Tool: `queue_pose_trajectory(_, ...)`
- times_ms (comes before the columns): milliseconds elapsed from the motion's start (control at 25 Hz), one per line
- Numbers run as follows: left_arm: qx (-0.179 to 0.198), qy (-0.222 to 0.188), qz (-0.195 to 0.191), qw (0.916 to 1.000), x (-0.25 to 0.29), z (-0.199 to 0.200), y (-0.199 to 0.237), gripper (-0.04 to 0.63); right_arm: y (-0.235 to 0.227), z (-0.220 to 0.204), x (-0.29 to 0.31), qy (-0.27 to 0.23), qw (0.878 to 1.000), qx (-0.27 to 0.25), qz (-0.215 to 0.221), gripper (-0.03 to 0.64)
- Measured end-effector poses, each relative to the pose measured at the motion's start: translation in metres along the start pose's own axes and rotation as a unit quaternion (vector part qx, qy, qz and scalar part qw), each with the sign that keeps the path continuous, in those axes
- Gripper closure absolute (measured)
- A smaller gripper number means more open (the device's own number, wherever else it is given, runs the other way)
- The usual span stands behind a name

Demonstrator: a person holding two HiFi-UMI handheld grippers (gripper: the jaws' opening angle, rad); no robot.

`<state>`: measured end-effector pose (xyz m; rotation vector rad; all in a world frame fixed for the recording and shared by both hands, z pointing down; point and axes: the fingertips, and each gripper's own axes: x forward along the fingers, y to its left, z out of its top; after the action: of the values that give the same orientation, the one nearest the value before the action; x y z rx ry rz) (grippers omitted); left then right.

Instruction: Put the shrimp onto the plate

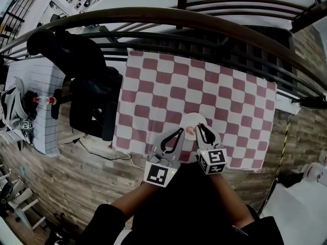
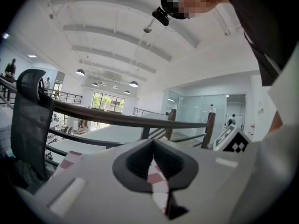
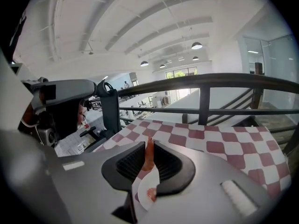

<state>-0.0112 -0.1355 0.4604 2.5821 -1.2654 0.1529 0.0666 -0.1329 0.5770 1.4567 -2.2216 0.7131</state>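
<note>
Two grippers sit low in the centre of my head view, over the near edge of the red-and-white checked cloth point(image 1: 225, 101). My right gripper point(image 3: 149, 146) has its jaws pinched on the shrimp point(image 3: 149, 154), an orange-pink sliver standing upright between the ribbed pads point(image 3: 130, 164). The white plate point(image 3: 142, 187) lies directly below it at lower centre of the right gripper view. A small pink piece shows on the plate, and I cannot tell whether it is the shrimp's lower end or something separate. In the head view the plate sits on the cloth just beyond both sets of tips, with a pink spot at its near rim.

My left gripper point(image 2: 153, 146) is drawn together at the tips. Only a thin wedge of checked cloth shows between its pads, and it holds nothing. In the head view it lies just left of the plate. A dark railing point(image 1: 168, 17) arcs across the top of that frame, and a black office chair point(image 1: 87, 86) stands at the cloth's left.
</note>
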Motion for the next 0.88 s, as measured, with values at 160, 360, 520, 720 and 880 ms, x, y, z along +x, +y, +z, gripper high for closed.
queue_pose_trajectory(160,0.002,0.003,0.003,1.0,0.006,0.0,0.003,0.588,-0.005,-0.013,0.015,0.019,1.0,-0.008,0.006,0.563)
queue_pose_trajectory(360,-0.006,0.012,0.016,0.9998,0.009,-0.004,0.01,0.588,-0.013,-0.03,0.031,0.044,0.999,-0.015,0.009,0.563)
queue_pose_trajectory(520,0.01,0.01,0.022,0.9997,0.01,0.0,0.011,0.588,-0.017,-0.047,0.04,0.059,0.998,-0.021,0.013,0.563)
queue_pose_trajectory(720,0.027,0.011,0.019,0.9994,0.013,0.003,0.01,0.589,-0.02,-0.066,0.054,0.074,0.997,-0.032,0.016,0.563)
queue_pose_trajectory(880,0.022,0.016,0.023,0.9994,0.013,0.001,0.009,0.588,-0.026,-0.086,0.063,0.1,0.995,-0.023,0.019,0.563)
